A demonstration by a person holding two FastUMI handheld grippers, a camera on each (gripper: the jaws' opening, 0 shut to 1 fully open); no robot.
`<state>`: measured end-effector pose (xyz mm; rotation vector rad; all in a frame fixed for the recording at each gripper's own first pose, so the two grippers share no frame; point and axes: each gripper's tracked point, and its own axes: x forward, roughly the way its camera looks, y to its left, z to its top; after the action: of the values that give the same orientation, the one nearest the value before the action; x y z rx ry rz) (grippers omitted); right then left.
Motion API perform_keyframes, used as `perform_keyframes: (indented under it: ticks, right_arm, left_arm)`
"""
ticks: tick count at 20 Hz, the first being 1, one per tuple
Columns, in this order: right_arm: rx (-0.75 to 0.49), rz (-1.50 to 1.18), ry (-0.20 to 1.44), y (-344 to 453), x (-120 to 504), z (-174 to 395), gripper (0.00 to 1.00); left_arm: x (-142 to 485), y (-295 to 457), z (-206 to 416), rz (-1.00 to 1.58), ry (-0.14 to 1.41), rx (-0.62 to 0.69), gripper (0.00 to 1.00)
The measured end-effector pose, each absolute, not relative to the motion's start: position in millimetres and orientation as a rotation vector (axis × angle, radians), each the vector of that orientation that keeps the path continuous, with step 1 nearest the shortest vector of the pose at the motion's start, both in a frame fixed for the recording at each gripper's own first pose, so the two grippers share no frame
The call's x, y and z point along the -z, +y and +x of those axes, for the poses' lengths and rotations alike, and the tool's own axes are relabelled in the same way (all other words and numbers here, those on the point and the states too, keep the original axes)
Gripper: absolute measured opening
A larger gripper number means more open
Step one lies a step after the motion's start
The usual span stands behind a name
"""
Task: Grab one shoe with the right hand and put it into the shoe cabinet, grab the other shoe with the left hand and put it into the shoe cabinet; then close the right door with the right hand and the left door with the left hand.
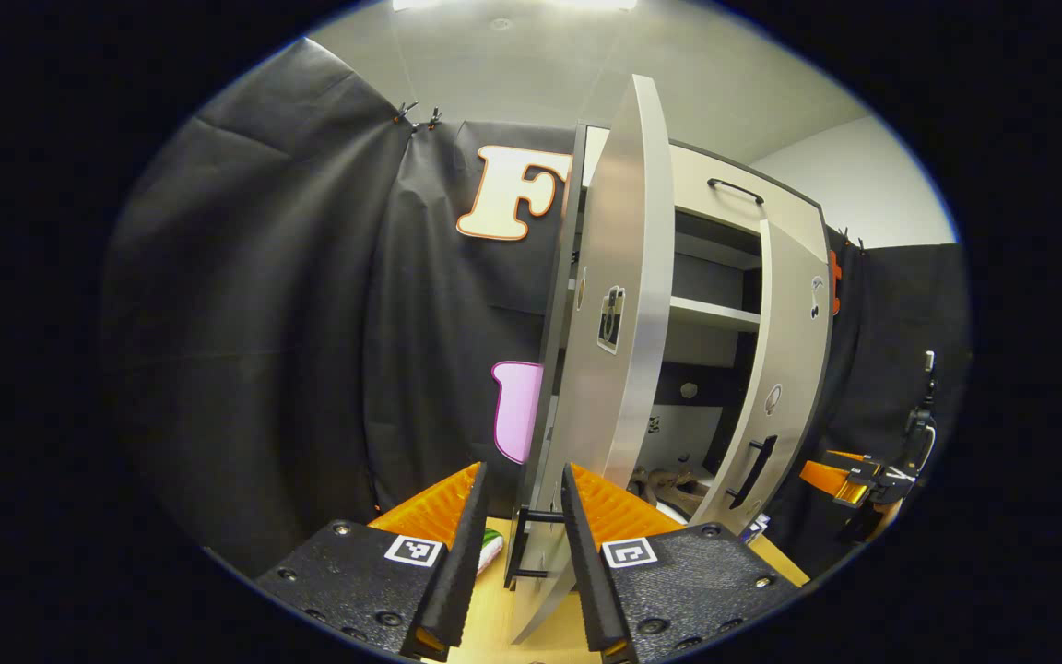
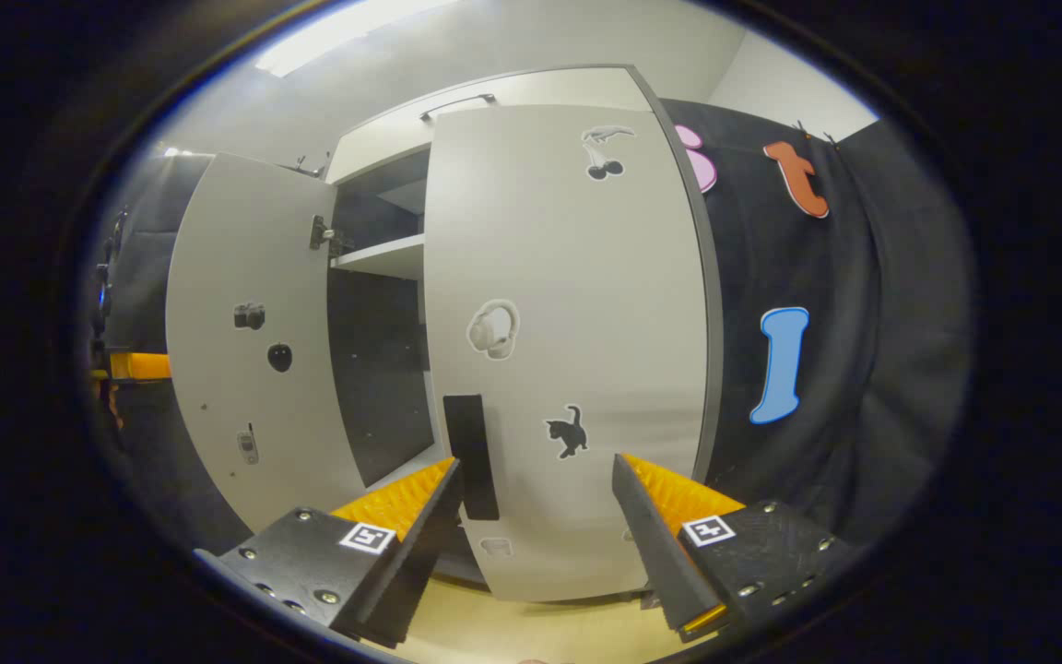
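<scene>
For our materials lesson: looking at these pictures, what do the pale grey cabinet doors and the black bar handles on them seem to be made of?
The pale grey cabinet doors look like laminated board with a smooth matte finish: flat, uniform colour with a darker edge band, though painted wood is possible. The black bar handles look like matte-coated metal or plastic; the thin, even dark bar does not settle which.

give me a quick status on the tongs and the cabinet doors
Left tongs open, straddling the left door edge near its handle. Right tongs open, at the nearly closed right door. Shoes inside on the bottom shelf. Nothing blocking either door.
</scene>
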<state>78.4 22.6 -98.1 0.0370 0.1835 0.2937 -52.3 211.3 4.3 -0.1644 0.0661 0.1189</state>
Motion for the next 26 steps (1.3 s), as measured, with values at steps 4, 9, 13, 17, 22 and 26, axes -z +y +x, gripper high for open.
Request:
perform_keyframes:
  ticks: [4,9,13,17,22,26]
  right_arm:
    - [-0.294,0.043,0.174,21,93,79,0.98]
    - [-0.287,0.046,0.167,17,91,73,0.98]
    - [-0.274,0.043,0.166,11,90,67,0.97]
    - [-0.256,0.056,0.156,4,85,62,0.98]
    - [-0.237,0.064,0.144,-7,78,54,0.97]
    - [-0.227,0.064,0.142,-12,76,52,0.97]
  left_arm:
    - [-5,201,-51,-0.207,0.070,-0.044,0.49]
    - [1,142,-25,-0.174,0.073,0.054,0.49]
    - [2,111,-3,-0.208,0.075,0.109,0.49]
    - [3,89,17,-0.214,0.069,0.143,0.49]
    - [5,67,32,-0.187,0.069,0.180,0.49]
    - [8,58,32,-0.176,0.076,0.194,0.49]
